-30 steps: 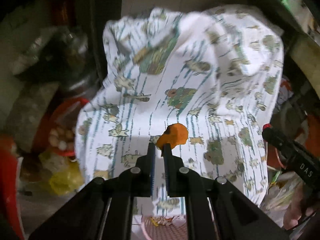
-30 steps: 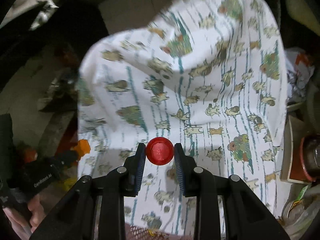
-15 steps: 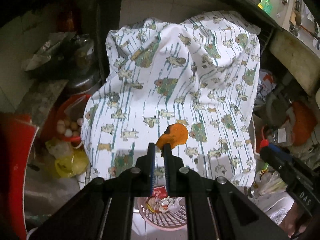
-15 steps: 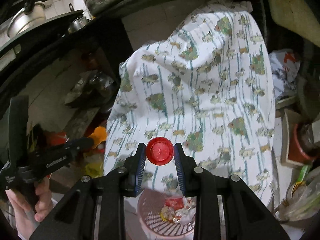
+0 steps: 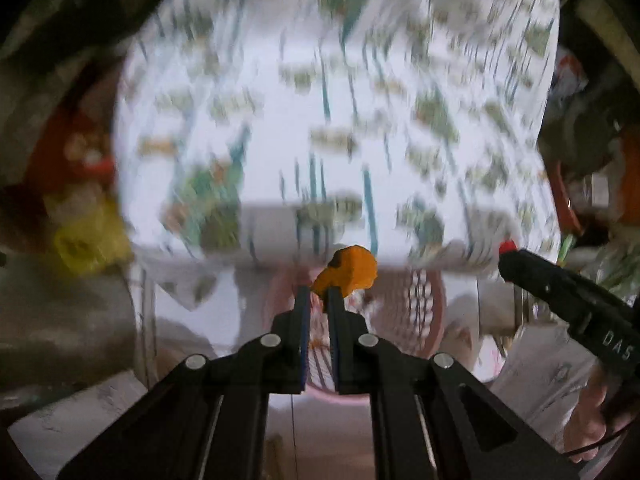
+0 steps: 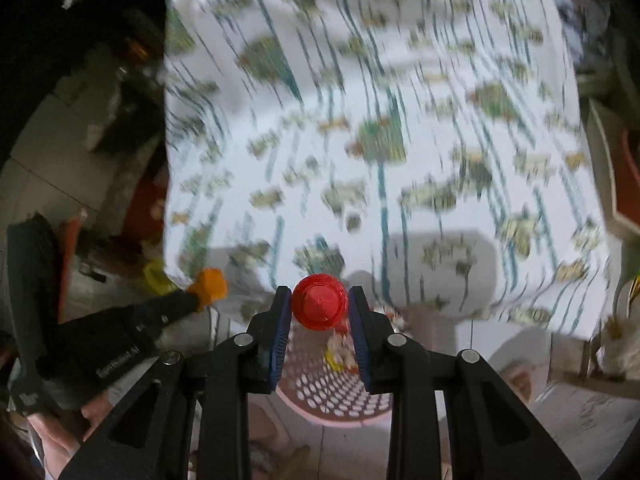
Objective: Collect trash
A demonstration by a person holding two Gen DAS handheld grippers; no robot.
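Observation:
My left gripper (image 5: 318, 294) is shut on an orange peel scrap (image 5: 352, 270), which also shows in the right wrist view (image 6: 210, 284). My right gripper (image 6: 320, 300) is shut on a red bottle cap (image 6: 319, 306), whose edge also shows in the left wrist view (image 5: 507, 246). Both grippers hang over a pink perforated basket (image 6: 340, 400) on the floor, which holds some trash scraps (image 6: 340, 350). The basket also shows in the left wrist view (image 5: 416, 316). Both views are blurred by motion.
A white cloth with a green and blue print (image 6: 380, 120) hangs behind the basket over something hidden; it fills the left wrist view (image 5: 340, 100) too. A yellow bag (image 5: 86, 244) and red containers lie at left. Clutter stands at right (image 5: 592, 152).
Both grippers have moved down and forward toward the basket. The basket now lies right under the fingertips. The peel and the cap stay gripped.

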